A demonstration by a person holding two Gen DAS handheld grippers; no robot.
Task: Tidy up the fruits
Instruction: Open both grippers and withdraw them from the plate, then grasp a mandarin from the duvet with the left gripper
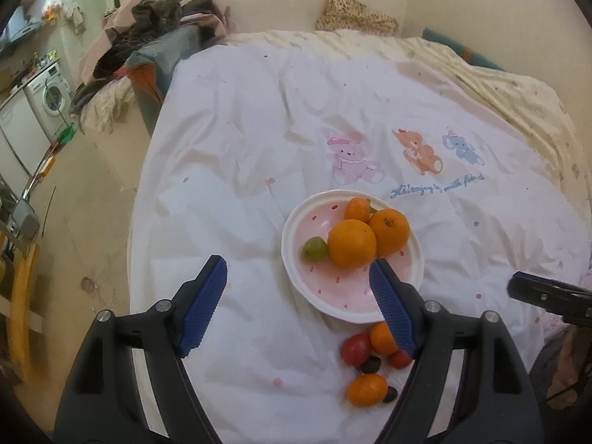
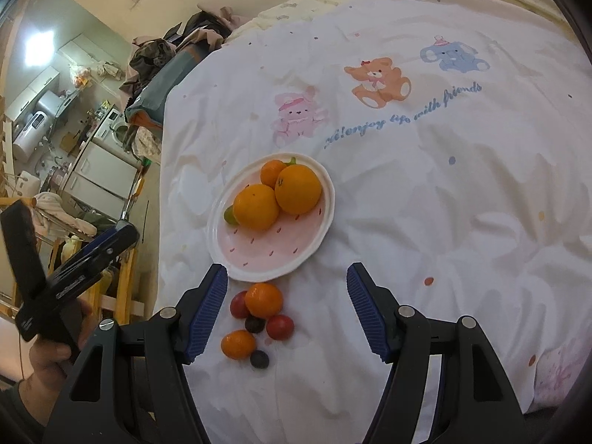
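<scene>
Fruits [image 2: 255, 318] lie loose on sheet [image 2: 444, 203] just below plate [image 2: 236, 266]; two oranges [image 2: 256, 206] already on plate. Right gripper [image 2: 286, 310] and left gripper [image 1: 298, 305] both gape, empty. We judge next: straddle one small fruit, close gently, avoid nudging neighbours.

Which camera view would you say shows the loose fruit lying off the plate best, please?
The right wrist view: all six pieces of loose fruit lie unobstructed between its open jaws, near the plate. In the left wrist view, its own finger covers part of the cluster.
</scene>
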